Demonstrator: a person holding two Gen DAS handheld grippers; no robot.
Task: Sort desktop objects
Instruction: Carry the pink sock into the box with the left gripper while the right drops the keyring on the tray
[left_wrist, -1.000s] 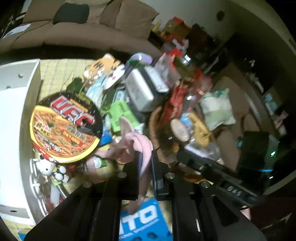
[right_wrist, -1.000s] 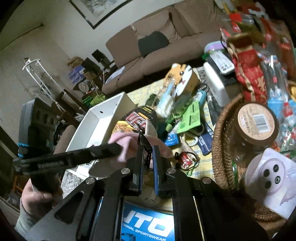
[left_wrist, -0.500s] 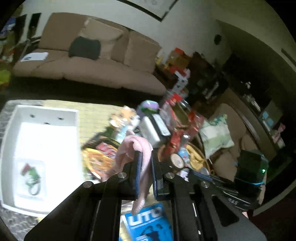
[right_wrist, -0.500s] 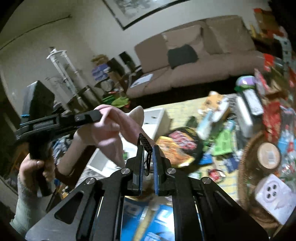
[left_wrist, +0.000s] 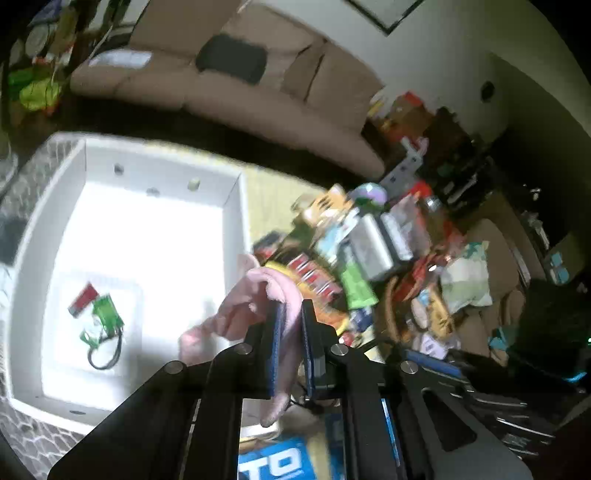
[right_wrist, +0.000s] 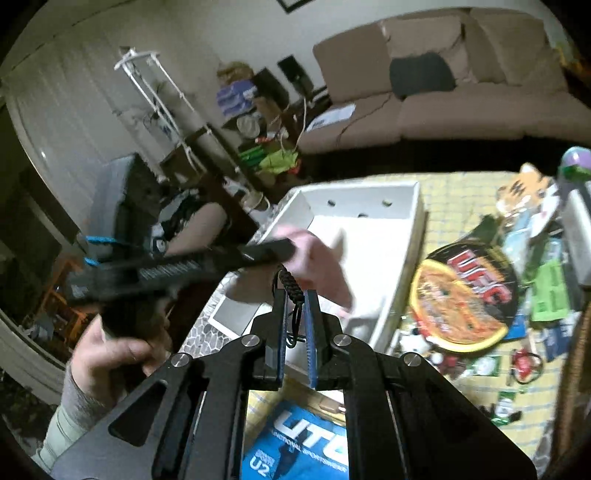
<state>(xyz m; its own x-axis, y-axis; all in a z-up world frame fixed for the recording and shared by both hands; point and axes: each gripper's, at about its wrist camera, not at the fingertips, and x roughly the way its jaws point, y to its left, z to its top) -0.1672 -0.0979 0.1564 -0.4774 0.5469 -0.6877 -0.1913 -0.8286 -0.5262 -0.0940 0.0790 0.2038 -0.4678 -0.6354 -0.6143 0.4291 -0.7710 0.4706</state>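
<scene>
My left gripper (left_wrist: 291, 308) is shut on a pink soft toy (left_wrist: 258, 291) that droops from the jaws over the right wall of the white tray (left_wrist: 236, 206). A green and red tag with a black cord (left_wrist: 99, 321) lies inside the tray. My right gripper (right_wrist: 295, 295) is shut on a black braided cord (right_wrist: 285, 278), which sticks up between the pads. In the right wrist view the left gripper (right_wrist: 288, 249) reaches in from the left, carrying the pink soft toy (right_wrist: 325, 269) above the white tray (right_wrist: 415, 221).
A round noodle bowl (right_wrist: 465, 295) lies right of the tray, with a pile of packets, a tiger-print pouch (right_wrist: 524, 188) and small toys beyond it. A wicker basket (left_wrist: 391, 306) holds more items. A blue booklet (right_wrist: 295, 443) lies below the grippers. A hand (right_wrist: 110, 354) grips the left tool.
Both grippers have swung left, away from the clutter and the noodle bowl, to above the white tray. The pink toy and the black cord came along in their jaws.
</scene>
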